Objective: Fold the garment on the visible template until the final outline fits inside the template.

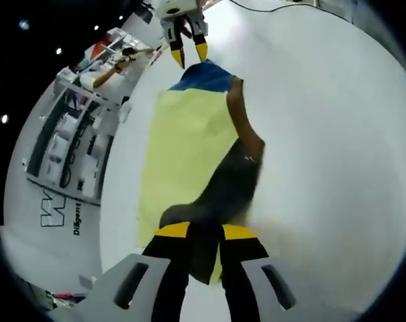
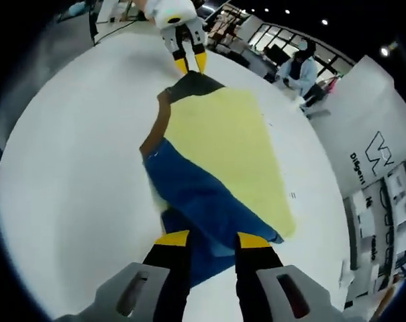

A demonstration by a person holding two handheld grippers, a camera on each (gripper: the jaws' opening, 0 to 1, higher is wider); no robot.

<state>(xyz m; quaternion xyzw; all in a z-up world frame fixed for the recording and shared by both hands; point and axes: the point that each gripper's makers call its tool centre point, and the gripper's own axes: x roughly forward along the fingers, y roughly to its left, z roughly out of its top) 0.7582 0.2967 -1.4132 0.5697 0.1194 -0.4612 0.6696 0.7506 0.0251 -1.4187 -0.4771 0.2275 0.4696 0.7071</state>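
Black jaws with yellow tips on each hand-held gripper [image 1: 204,236], pale grey slotted bodies behind.

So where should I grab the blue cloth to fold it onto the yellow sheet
Take the blue cloth by its two ends, where the left gripper and right gripper sit now. It lies as a long strip along one long edge of the yellow sheet, spilling onto the white table. Probably best to come in low from each short end, so the strip lifts evenly and can swing across.

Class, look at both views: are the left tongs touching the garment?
Touching. In the left gripper view the left tongs have the garment running between their yellow tips; the right gripper view shows them at its far end.
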